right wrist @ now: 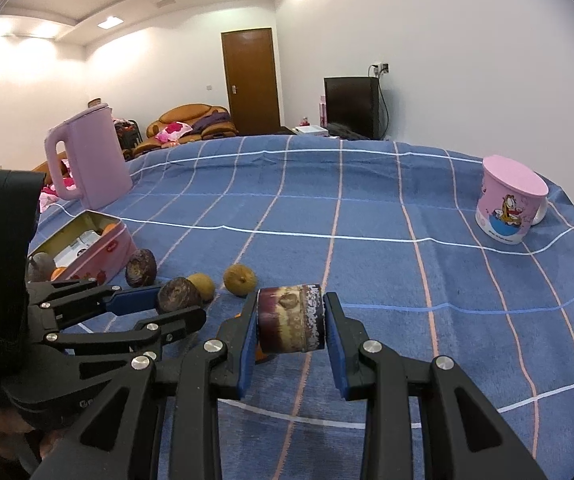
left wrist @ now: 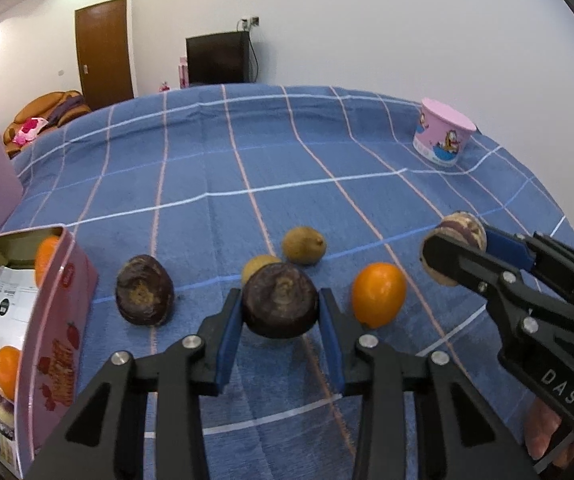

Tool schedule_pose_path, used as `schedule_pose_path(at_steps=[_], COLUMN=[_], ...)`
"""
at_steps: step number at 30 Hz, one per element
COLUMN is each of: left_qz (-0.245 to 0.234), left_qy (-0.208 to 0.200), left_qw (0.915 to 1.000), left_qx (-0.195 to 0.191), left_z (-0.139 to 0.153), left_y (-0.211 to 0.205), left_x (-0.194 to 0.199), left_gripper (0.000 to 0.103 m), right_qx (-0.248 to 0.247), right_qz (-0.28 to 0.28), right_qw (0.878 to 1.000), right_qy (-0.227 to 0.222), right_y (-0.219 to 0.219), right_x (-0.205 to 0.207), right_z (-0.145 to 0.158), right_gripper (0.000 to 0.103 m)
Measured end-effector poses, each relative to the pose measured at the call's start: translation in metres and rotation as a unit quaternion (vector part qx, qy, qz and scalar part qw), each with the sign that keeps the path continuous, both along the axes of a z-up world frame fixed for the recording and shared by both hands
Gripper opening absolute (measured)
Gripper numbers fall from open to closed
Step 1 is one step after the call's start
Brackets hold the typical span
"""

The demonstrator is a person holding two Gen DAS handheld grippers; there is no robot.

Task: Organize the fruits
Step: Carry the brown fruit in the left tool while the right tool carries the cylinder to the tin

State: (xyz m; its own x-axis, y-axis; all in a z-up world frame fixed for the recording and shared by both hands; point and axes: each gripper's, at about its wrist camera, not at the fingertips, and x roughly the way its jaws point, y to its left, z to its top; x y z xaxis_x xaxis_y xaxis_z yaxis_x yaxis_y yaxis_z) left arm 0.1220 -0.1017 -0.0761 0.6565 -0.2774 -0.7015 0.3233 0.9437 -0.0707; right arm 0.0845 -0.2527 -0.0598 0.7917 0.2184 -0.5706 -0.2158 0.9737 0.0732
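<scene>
Grip first: I'd firm left gripper (left wrist: 280, 312) pinching dark passion fruit (left wrist: 280, 300), then lift straight to tin (left wrist: 63, 292) w/o bumping right gripper (right wrist: 290, 322), clamped on mottled fruit (right wrist: 290, 319).

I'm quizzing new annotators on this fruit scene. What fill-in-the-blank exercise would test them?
1. The left gripper is closed on a dark ____ fruit.
2. The pink tin already holds at least one ____ fruit.
3. The cup stands ____ on the checked cloth.
4. The right gripper holds a mottled fruit ____ the cloth.

Missing words: purple; orange; upside down; above
</scene>
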Motion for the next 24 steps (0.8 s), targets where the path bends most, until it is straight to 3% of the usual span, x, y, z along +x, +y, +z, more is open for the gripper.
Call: schedule_pose_path(at_steps=[24], left_qz=[0.032], left_qy=[-0.083], left_qw=[0.9959], left_qx=[-0.014], left_z=[0.020], left_y=[0.011], left_x=[-0.022], left_gripper=[0.039], right_qx=[-0.011], right_qz=[0.019], right_qw=[0.998], right_qy=[-0.060], right_y=[0.009], right_x=[-0.021], right_z=[0.011], right_gripper=[0.033])
